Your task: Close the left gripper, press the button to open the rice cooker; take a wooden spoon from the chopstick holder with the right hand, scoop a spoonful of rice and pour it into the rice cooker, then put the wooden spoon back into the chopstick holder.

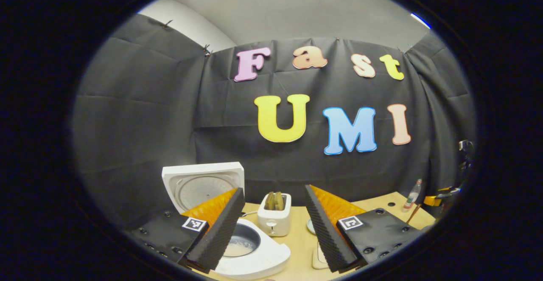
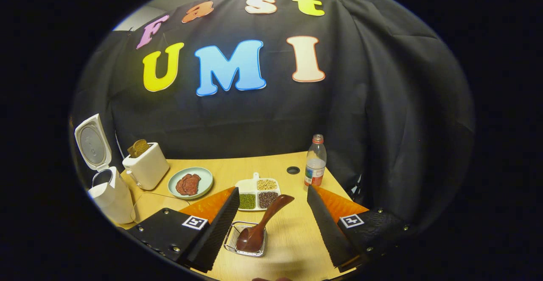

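Hovering: right gripper (image 2: 271,230) open, jaws wide, holding nothing; spoon (image 2: 261,226) lies between them, bowl down in the wire holder (image 2: 246,239), handle leaning toward 1 o'clock.
Left gripper (image 1: 273,230): open, empty, cooker (image 1: 250,251) at its 7 o'clock.
Cooker state: lid (image 1: 203,185) up, pot showing pale contents; button step looks done.
Risk, grasp: handle is slanted; closing off-axis could twist it or tip the light holder.
Risk, stage: whether rice is already poured, I cannot tell.
Risk, scoop: tray (image 2: 258,194) at 12 o'clock is shallow; a hard push may spill grains.
Counts: spoon 1, holder 1, cooker 1, toaster (image 2: 146,166) 1, plate (image 2: 190,182) 1, tray 1 with three compartments, bottle (image 2: 315,161) 1.
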Tool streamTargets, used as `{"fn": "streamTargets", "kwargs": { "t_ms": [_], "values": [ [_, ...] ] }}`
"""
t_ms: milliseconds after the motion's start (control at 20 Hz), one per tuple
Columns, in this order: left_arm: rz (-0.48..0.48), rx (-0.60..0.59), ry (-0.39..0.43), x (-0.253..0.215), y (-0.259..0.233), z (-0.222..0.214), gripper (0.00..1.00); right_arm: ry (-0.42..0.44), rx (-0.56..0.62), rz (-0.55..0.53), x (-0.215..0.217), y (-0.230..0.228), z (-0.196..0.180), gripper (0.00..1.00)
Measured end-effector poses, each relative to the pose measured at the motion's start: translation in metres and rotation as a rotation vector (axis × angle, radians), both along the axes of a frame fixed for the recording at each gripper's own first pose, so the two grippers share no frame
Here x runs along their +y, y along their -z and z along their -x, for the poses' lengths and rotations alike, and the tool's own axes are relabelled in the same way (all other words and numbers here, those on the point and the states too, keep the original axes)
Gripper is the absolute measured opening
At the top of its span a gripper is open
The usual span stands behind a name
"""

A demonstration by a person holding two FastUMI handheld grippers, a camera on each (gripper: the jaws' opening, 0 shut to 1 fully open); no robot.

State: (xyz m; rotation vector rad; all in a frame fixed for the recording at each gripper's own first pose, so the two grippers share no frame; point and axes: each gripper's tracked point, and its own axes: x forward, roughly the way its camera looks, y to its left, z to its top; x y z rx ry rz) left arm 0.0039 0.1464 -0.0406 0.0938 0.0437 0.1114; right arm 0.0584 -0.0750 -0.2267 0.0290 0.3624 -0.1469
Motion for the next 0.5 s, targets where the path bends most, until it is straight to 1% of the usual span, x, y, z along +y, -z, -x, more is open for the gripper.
{"fn": "streamTargets", "kwargs": {
  "t_ms": [250, 400, 500],
  "values": [
    [0.007, 0.014, -0.025, -0.003, 0.006, 0.0, 0.96, 0.017, 0.082, -0.079, -0.009, 0.054, -0.027, 0.98],
    [0.001, 0.014, -0.047, -0.005, 0.004, 0.002, 0.99, 0.033, 0.137, -0.151, -0.014, 0.085, -0.048, 0.98],
    [-0.011, 0.023, -0.055, -0.005, 0.006, 0.005, 0.96, 0.046, 0.172, -0.209, -0.015, 0.102, -0.06, 0.98]
  ]
}}
